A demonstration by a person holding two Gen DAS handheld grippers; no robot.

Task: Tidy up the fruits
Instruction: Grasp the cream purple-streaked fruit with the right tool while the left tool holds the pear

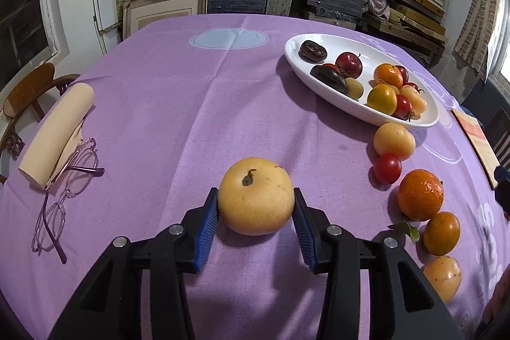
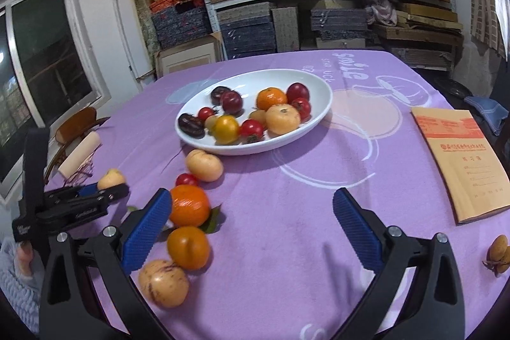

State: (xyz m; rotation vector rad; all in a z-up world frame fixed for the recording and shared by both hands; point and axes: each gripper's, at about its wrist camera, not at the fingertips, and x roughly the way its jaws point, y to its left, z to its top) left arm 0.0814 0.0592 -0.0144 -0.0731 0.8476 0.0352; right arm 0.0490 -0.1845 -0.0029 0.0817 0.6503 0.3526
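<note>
1. Left gripper (image 1: 255,209): both blue pads bear on the flanks of a pale yellow round fruit (image 1: 257,196), stem scar up; the jaws are narrowed onto it and the grip reads as firm; whether the fruit rests on the purple tablecloth (image 1: 178,104) or is just off it cannot be told.
2. Governing relation: from the held fruit, the white oval dish (image 1: 360,112) lies ahead and to the right, across the line of loose fruit; the dish's long axis runs obliquely, near end to the right, far end toward the table centre; the likely move is a carry forward and rightward, over that line.
3. Right gripper (image 2: 251,231): jaws wide, nothing between them; it points toward the dish, and the large orange (image 2: 188,205) lies just beside its left pad.
4. Loose fruit, near to far in the right wrist view: a speckled yellow fruit (image 2: 164,282); an orange-yellow fruit (image 2: 188,247); the large orange, with a leaf; a small red fruit (image 2: 186,179); a pale peach-coloured fruit (image 2: 204,165), close to the dish rim; the right gripper is the nearer hand for all of these.
5. Dish contents: a mixed heap of dark, red, orange and yellow fruit; free floor is visible at its far right end in the right wrist view.
6. Non-task items: spectacles (image 1: 63,196) far left; a booklet (image 2: 459,161) to the right.
</note>
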